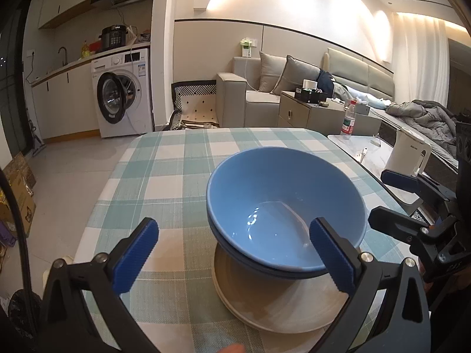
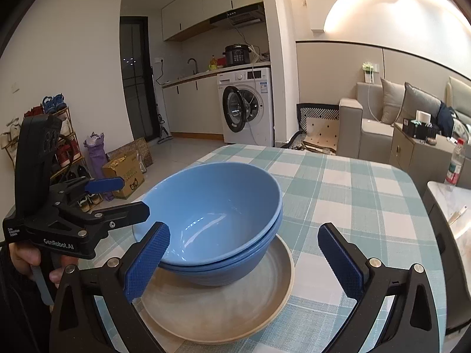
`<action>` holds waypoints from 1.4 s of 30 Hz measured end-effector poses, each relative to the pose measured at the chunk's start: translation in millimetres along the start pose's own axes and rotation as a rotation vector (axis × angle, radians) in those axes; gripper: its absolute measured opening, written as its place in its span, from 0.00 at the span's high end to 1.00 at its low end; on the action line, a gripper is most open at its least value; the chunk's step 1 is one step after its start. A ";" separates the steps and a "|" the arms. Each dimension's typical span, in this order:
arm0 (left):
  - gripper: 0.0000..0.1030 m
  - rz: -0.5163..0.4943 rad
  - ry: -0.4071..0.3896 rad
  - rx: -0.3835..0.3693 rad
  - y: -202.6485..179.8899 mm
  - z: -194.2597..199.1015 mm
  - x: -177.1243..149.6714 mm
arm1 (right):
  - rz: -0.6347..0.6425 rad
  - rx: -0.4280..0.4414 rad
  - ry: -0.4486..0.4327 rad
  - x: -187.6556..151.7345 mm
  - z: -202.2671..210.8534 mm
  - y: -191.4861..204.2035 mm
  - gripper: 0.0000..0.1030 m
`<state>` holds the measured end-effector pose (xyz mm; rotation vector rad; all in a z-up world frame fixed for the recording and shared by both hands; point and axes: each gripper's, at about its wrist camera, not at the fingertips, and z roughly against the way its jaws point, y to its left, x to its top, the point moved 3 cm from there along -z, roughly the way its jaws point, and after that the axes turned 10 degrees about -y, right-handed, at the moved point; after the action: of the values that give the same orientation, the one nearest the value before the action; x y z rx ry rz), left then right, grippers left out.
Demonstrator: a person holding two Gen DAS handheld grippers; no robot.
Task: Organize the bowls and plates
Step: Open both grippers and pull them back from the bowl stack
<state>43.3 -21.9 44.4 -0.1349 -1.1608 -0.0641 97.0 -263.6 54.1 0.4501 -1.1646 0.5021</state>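
Two nested blue bowls (image 1: 282,206) sit on stacked beige plates (image 1: 276,306) on the checked tablecloth (image 1: 164,164). My left gripper (image 1: 232,257) is open and empty, its right pad (image 1: 332,257) over the bowls' near rim, its left pad (image 1: 135,254) over the cloth. In the right wrist view the bowls (image 2: 217,214) rest on the plates (image 2: 223,309). My right gripper (image 2: 244,260) is open and empty, straddling the near side of the stack. The left gripper (image 2: 117,197) shows at the left there; the right gripper (image 1: 391,197) shows at the right in the left wrist view.
A white kettle (image 1: 407,153) and a water bottle (image 1: 348,122) stand on a side table to the right. A washing machine (image 1: 123,94) and sofa (image 1: 265,94) are beyond the table. Boxes (image 2: 125,175) and a shoe rack (image 2: 56,144) stand on the floor to the left.
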 end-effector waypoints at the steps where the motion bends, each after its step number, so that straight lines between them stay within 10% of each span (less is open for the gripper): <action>1: 0.00 -0.002 -0.006 0.002 0.5 1.5 -0.1 | 0.008 -0.001 -0.010 0.1 3.5 1.7 0.01; 42: 0.00 -0.060 -0.134 -0.054 -1.1 51.9 -39.5 | -0.003 -0.016 -0.087 -41.4 65.8 22.3 0.00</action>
<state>-19.8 -16.5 28.6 -0.1544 -1.2972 -0.1412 21.9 -289.4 38.6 0.4638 -1.2508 0.4738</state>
